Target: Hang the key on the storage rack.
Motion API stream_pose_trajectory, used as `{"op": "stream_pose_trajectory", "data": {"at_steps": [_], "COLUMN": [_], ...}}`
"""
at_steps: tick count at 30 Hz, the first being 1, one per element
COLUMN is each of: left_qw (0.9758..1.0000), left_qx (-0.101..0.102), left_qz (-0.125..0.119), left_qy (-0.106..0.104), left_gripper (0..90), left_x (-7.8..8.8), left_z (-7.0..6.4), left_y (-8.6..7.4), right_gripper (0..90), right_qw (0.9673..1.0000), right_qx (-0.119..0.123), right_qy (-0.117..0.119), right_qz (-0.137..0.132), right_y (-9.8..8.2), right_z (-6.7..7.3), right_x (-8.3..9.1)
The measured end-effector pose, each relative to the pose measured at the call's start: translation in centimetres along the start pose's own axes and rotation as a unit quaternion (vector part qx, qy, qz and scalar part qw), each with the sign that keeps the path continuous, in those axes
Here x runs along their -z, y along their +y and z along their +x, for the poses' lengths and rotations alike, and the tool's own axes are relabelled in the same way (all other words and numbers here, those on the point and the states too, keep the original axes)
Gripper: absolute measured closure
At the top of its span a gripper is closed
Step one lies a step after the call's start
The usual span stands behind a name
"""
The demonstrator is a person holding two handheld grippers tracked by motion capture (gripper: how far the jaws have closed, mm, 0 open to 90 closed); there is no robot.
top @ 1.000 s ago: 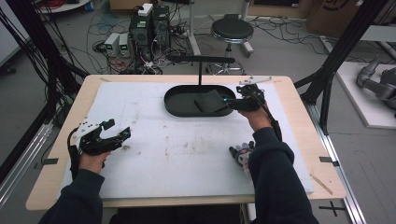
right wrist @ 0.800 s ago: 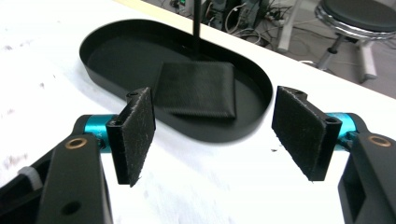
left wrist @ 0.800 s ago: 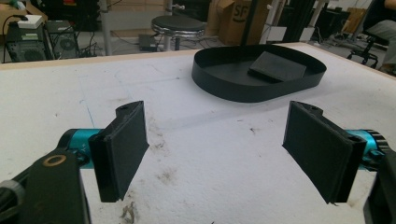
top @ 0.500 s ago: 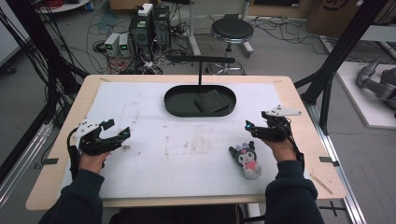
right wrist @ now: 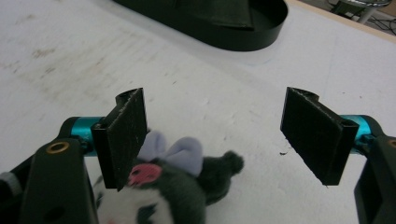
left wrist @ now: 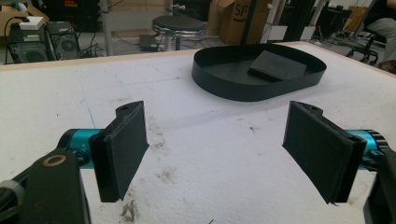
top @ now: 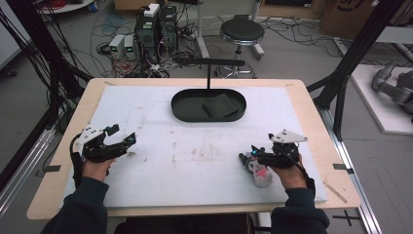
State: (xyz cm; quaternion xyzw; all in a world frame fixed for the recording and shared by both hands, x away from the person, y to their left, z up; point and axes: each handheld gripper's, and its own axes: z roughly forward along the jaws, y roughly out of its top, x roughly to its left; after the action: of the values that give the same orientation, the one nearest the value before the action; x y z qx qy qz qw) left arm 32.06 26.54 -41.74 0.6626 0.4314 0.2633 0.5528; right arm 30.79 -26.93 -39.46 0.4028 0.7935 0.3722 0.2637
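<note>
right tongs [right wrist: 212, 135] wide open over plush toy [right wrist: 173, 186], holding nothing.

The setting is a robotics or data-collection lab. A wooden worktable [top: 311, 105] covered by a stained white mat [top: 146, 112] stands inside a frame of black struts [top: 358, 48]. On the grey floor beyond the far edge, desktop computers [top: 156, 24] and small power units [top: 122, 46] sit among loose, tangled cables [top: 97, 48]. A round black stool [top: 242, 33] stands near them. Cardboard boxes [top: 348, 12] rest at far right, and a grey robot arm [top: 394, 85] lies on a white platform at right.
</note>
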Motion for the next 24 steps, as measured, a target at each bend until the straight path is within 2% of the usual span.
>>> {"op": "stream_pose_trajectory", "data": {"at_steps": [2,5,8,10,12,14,16,21,24], "left_qw": [1.0,1.0,1.0,1.0,1.0,1.0,0.9999,0.9999,0.9999], "left_qx": [0.002,-0.002,-0.002,-0.003,-0.007,-0.006,-0.007,-0.006,-0.004], "left_qz": [0.001,0.002,0.002,0.003,0.005,0.007,0.008,0.01,0.009], "left_qy": [-0.001,-0.002,-0.001,0.0,0.0,0.001,0.001,0.003,0.005], "left_gripper": [21.4,21.4,21.5,21.4,21.4,21.4,21.4,21.4,21.4], "left_x": [-0.1,-0.1,0.0,0.0,0.1,0.1,0.0,0.0,0.1], "left_z": [0.0,-0.1,-0.2,-0.3,-0.4,-0.4,-0.4,-0.4,-0.2], "left_y": [0.0,0.0,0.0,0.0,0.0,0.0,0.0,-0.1,-0.1], "right_gripper": [21.9,21.8,21.8,21.8,28.4,32.4,38.7,50.1,50.6], "right_qw": [0.9999,0.999,0.9961,0.9926,0.9909,0.9915,0.9904,0.9862,0.9865], "right_qx": [0.004,0.026,0.029,0.034,0.037,0.028,0.025,0.067,0.105], "right_qy": [0.007,0.013,0.039,0.036,0.029,0.025,0.038,0.049,0.054], "right_qz": [0.009,0.035,0.074,0.111,0.126,0.124,0.13,0.143,0.114], "right_y": [0.1,0.0,-0.4,-0.8,-0.9,-0.9,-0.9,0.0,0.7], "right_z": [0.7,1.8,2.6,2.9,2.8,2.3,2.0,2.3,1.9], "right_x": [0.1,-0.2,-1.2,-2.1,-2.5,-2.4,-2.4,-2.7,-3.1]}}
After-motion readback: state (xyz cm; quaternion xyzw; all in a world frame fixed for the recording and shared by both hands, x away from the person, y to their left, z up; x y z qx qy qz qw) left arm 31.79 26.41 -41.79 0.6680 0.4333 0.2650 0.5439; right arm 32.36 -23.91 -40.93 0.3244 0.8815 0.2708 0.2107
